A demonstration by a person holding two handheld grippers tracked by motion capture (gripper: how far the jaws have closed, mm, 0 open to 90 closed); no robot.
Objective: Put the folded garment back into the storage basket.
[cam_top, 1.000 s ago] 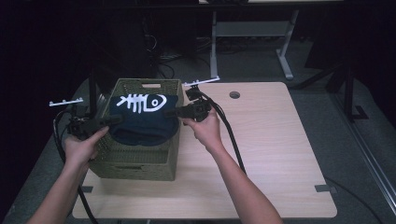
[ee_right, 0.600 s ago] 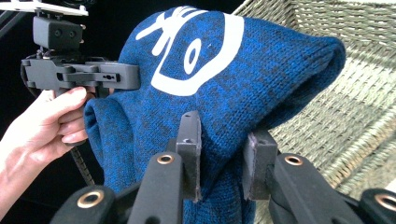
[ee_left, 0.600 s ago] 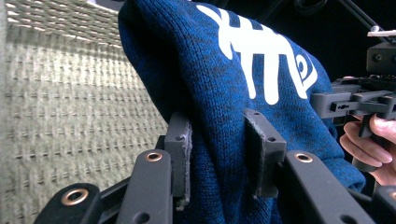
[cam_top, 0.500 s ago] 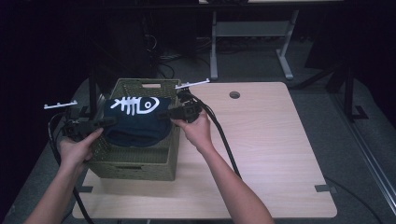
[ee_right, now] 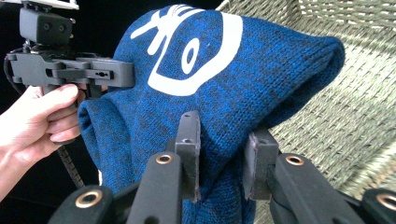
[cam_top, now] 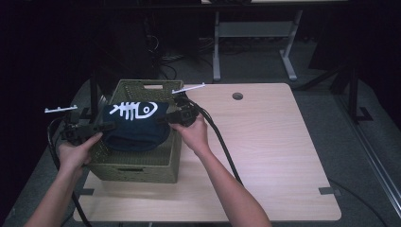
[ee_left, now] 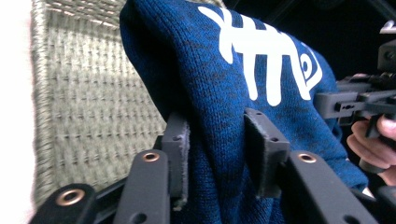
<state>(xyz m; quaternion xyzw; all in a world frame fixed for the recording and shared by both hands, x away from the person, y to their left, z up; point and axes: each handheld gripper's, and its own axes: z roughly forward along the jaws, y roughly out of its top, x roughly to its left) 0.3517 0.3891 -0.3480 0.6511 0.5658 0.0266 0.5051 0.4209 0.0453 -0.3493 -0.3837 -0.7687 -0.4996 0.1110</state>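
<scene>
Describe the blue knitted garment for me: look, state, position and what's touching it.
The blue knitted garment is dark blue knit, apparently a sweater, with a white fish-skeleton print facing up. It hangs bunched and folded above the green woven basket, stretched between both claws. The left claw pinches a fold at one end, the right claw pinches the other. Its lower part sags toward the basket; whether it touches inside cannot be told.

Basket (cam_top: 142, 168) interior behind sweater (cam_top: 135, 125)

Light wood table (cam_top: 283, 156) on grey floor (cam_top: 364, 189); behind, a white desk frame (cam_top: 250, 35), possibly cables; surroundings dark.
</scene>
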